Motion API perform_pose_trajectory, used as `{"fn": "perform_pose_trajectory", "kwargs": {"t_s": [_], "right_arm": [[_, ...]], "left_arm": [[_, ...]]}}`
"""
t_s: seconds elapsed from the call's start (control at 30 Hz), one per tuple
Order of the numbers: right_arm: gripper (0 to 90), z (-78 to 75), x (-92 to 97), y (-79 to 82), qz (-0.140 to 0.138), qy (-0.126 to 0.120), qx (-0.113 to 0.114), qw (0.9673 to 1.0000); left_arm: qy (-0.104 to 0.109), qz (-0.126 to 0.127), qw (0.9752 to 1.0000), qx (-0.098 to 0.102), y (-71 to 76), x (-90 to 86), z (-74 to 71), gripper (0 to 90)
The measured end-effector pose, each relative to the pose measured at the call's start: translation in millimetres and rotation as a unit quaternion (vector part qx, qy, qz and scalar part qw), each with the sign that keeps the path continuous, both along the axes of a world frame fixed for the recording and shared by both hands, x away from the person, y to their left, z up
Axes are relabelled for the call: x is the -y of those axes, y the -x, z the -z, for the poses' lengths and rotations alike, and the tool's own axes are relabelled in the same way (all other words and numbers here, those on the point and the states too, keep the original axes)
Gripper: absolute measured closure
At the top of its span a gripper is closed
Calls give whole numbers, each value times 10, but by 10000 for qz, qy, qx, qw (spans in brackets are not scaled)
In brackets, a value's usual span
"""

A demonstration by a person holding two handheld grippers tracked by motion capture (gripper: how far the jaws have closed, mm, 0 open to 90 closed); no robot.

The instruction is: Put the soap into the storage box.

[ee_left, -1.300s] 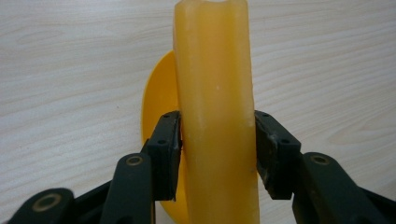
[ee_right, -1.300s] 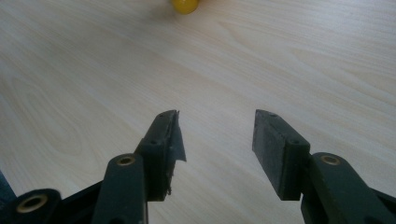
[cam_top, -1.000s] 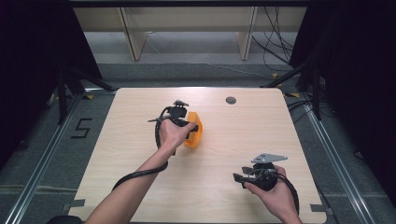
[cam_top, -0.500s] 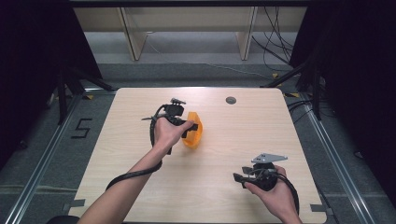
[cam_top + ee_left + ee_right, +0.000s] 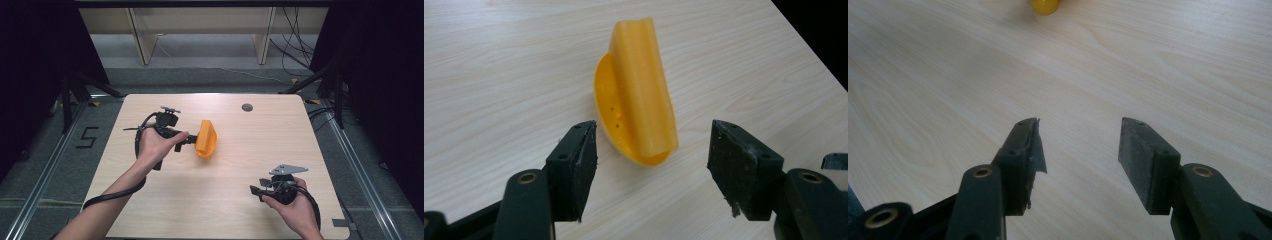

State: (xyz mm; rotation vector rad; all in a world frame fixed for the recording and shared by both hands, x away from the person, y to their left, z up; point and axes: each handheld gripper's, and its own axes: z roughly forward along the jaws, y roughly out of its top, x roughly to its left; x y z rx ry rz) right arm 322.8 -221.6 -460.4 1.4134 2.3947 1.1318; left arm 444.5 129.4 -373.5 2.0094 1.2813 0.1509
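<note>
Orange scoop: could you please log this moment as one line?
left gripper: just opened, backing off | orange scoop: released on table | right gripper: open, idle

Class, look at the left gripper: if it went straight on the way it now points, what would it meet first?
Most likely the orange plastic piece lying on the table. It sits just ahead of the left gripper, in line with the gap between its open jaws, which have just been opening and hold nothing.

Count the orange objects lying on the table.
1. The orange object lies on the table left of centre, just ahead of the open left gripper, untouched. No other shows; none looks hidden.
</note>
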Motion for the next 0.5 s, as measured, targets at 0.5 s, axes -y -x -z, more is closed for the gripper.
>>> {"fn": "perform_pose_trajectory", "kwargs": {"t_s": [0.5], "right_arm": [[507, 12, 24, -23, -82, -5, 181, 9998]], "left_arm": [[41, 116, 9991, 417, 413, -810, 171, 359]]}}
